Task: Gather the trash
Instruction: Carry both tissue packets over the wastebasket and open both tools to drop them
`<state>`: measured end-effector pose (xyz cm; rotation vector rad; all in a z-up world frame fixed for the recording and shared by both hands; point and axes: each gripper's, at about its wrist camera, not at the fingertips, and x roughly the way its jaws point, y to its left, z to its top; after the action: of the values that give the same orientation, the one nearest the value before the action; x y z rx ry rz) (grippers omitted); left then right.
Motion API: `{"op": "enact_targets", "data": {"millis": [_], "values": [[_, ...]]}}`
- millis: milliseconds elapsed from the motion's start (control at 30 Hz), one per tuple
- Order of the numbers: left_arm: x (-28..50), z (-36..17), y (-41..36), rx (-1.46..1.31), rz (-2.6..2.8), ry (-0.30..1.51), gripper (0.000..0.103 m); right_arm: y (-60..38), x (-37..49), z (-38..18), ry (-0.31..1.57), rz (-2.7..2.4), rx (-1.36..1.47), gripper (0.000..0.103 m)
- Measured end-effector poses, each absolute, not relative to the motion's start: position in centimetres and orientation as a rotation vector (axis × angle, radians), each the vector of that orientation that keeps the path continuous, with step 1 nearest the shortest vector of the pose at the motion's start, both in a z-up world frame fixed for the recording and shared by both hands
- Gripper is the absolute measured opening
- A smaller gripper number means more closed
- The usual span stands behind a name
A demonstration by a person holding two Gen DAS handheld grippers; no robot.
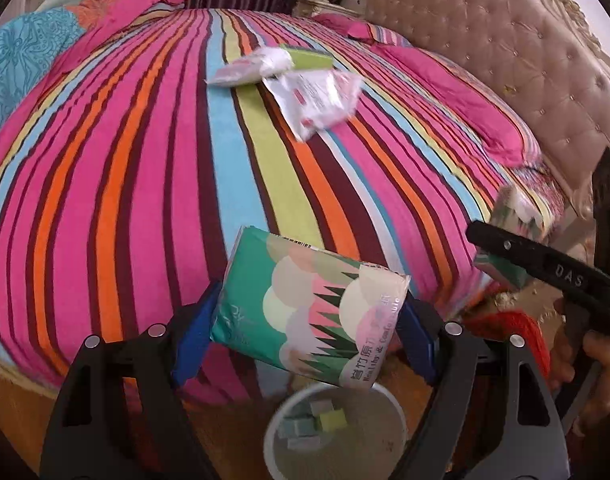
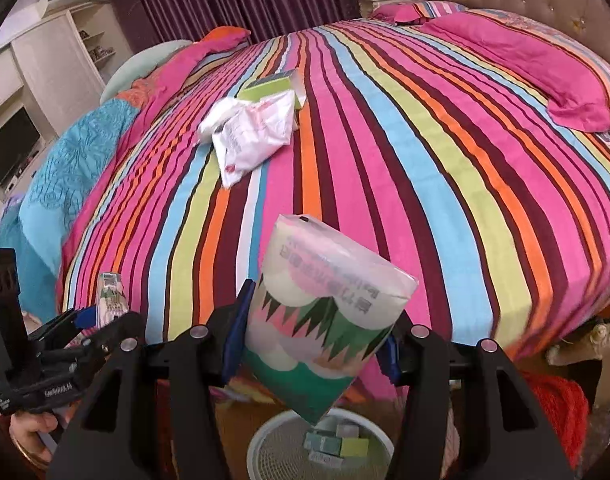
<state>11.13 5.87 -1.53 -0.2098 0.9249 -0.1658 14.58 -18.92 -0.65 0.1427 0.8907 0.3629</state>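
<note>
Two green tissue packs are held above the floor at the near edge of the bed, one in each gripper. The left gripper [image 1: 309, 328] has its blue pads [image 1: 193, 336] pressed on the short ends of a green tissue pack [image 1: 311, 314] printed with pale circles and dark zigzags. The right gripper [image 2: 311, 330] clamps a second tissue pack [image 2: 325, 316] of the same print, tilted, with its clear white end uppermost. In the left wrist view the right gripper [image 1: 517, 256] shows from the side with its pack between the fingers.

Directly below both packs stands a white wastebasket [image 2: 265, 452] on the wooden floor. Inside it lie several small boxy pieces (teal, grey and one yellow-green [image 2: 355, 448]); what they are exactly is too blurred to tell. The left wrist view shows the same wastebasket [image 1: 277, 432] with the same bits in it.

Further out, on the striped bedsheet [image 1: 145, 160], more litter lies in a loose cluster: a white plastic wrapper with red print [image 2: 257, 136], a crumpled white bag [image 2: 217, 118] touching it, and a yellow-green box [image 2: 271, 84] just behind them. Pink pillows [image 2: 545, 68] lie near the tufted headboard [image 1: 505, 52]. A blue quilt [image 2: 73, 172] is bunched at the far side of the bed. Something red and woolly [image 2: 561, 412] sits on the floor beside the wastebasket.
</note>
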Motion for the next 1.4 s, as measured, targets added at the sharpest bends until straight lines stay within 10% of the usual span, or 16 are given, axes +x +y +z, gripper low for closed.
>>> {"op": "enact_targets", "data": {"millis": [1400], "values": [[4.3,-14.6,-2.2,-0.124,-0.245,1.426,0.078,-18.8,9.2,-13.4,1.445,0.301,0.145,0.051]]}}
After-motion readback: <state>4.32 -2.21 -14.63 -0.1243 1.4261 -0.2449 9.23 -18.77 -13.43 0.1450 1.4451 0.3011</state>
